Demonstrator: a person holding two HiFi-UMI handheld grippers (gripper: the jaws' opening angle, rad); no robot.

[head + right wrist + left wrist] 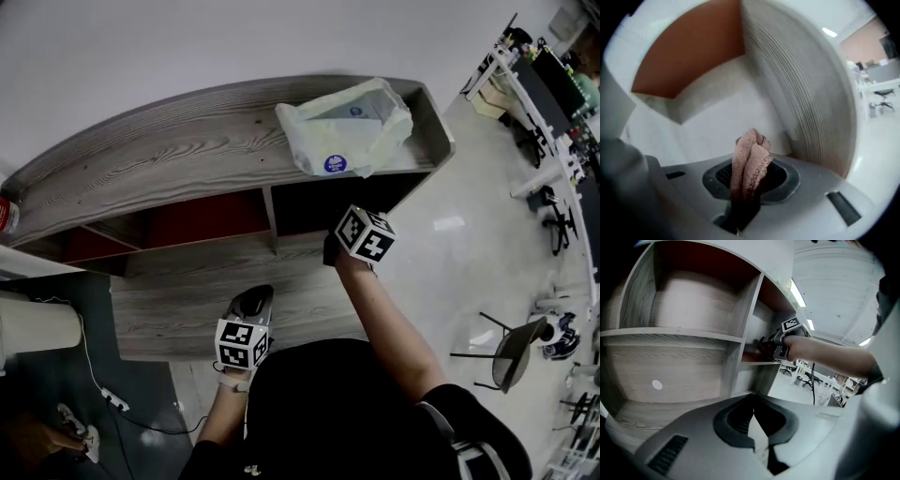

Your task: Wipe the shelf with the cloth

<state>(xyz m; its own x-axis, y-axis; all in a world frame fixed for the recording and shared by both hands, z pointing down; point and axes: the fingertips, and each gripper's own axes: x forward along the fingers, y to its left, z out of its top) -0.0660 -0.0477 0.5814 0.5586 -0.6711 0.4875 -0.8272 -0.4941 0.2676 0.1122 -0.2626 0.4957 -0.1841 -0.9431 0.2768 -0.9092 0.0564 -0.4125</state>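
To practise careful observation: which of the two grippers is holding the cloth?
The right gripper: its jaws are shut on the pink cloth inside the shelf. The left gripper holds nothing, its jaws together.

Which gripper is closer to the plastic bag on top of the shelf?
Right. The right gripper reaches into the shelf opening just below the plastic bag, holding the cloth. The left gripper sits lower, by the shelf's lower level, farther from the bag.
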